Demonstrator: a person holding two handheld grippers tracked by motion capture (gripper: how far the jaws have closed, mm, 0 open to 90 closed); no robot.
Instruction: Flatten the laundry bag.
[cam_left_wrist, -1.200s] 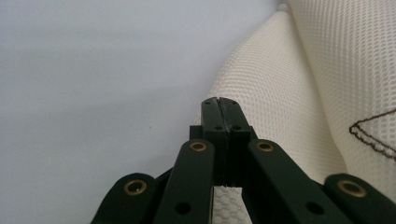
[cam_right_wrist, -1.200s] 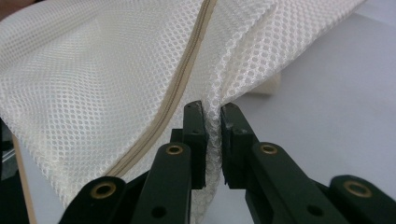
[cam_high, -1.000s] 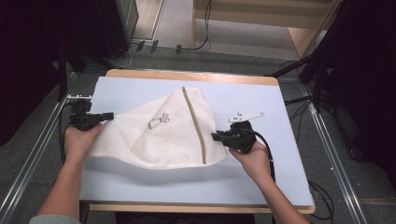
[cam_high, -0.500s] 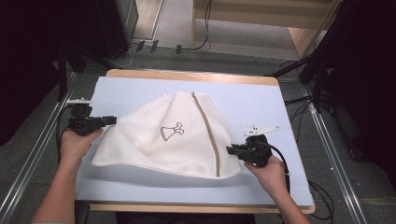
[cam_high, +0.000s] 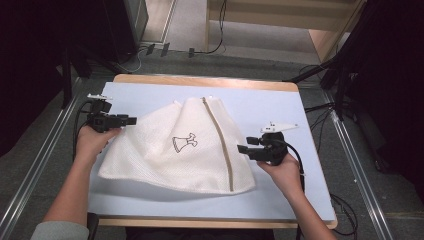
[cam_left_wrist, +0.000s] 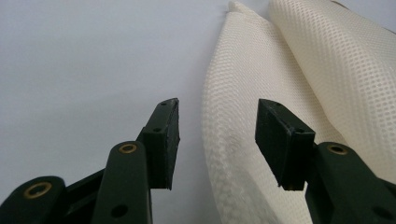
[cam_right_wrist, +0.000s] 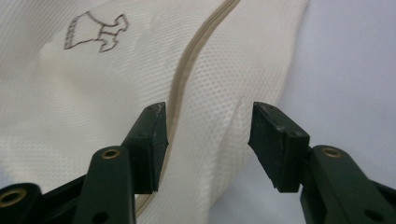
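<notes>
Pale blue table (cam_high: 280, 107) under dark studio surrounds: a white mesh laundry bag (cam_high: 165, 160) lies spread at its centre, zipper (cam_high: 220, 145) running front to back. I hold my left gripper (cam_high: 131, 120) at the bag's left edge and my right gripper (cam_high: 241, 148) beside the zipper, both spread wide, gripping nothing, apparently poised for its sides.

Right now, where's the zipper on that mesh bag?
In the high view, the zipper runs down the mesh bag right of its dress logo, nearer the right gripper.
</notes>
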